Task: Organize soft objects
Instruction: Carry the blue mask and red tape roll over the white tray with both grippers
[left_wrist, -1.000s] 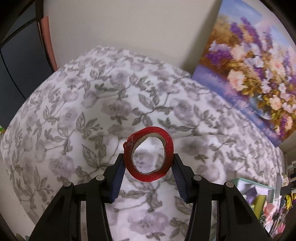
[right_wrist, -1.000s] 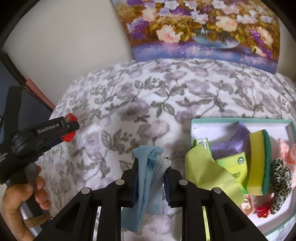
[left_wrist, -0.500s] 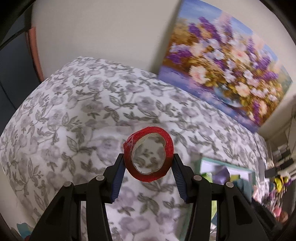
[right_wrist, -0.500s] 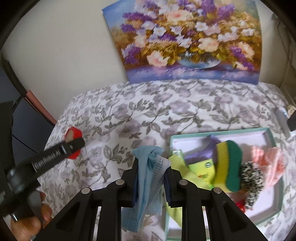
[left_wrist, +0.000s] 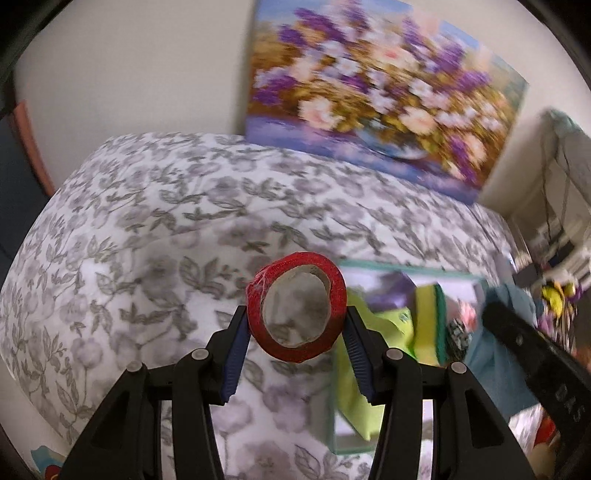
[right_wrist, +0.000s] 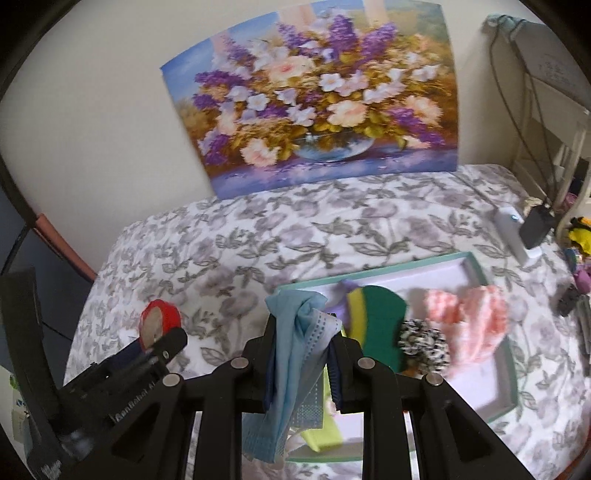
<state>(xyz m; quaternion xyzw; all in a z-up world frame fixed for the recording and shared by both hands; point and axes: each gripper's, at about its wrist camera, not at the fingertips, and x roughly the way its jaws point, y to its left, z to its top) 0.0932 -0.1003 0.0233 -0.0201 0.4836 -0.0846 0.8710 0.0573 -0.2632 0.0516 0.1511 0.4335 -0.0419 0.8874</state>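
A red tape roll (left_wrist: 297, 306) sits squeezed between the blue-padded fingers of the left gripper (left_wrist: 295, 341), held upright with its cardboard core facing the camera, above the floral bedspread (left_wrist: 155, 229) and just left of the tray's near corner. The left gripper is clenched on the roll and points forward and slightly down toward the bed; from the right wrist view it reaches in from the lower left, roll at its tip.

The right gripper (right_wrist: 304, 356) is clamped on a light blue face mask (right_wrist: 299, 354), which bunches above the fingers and hangs down below them. It hovers over the near left edge of a teal-rimmed tray (right_wrist: 511, 373) lying on the bedspread. Inside the tray are a yellow-and-green sponge (right_wrist: 380, 332), a black-and-white scrunchie (right_wrist: 424, 343), a pink knitted piece (right_wrist: 469, 321), a purple item and a yellow-green cloth (right_wrist: 321, 435) near the mask.

A flower painting (right_wrist: 314, 110) leans against the wall behind the bed. A white device (right_wrist: 511, 236) and a black charger lie on the bed's right edge.
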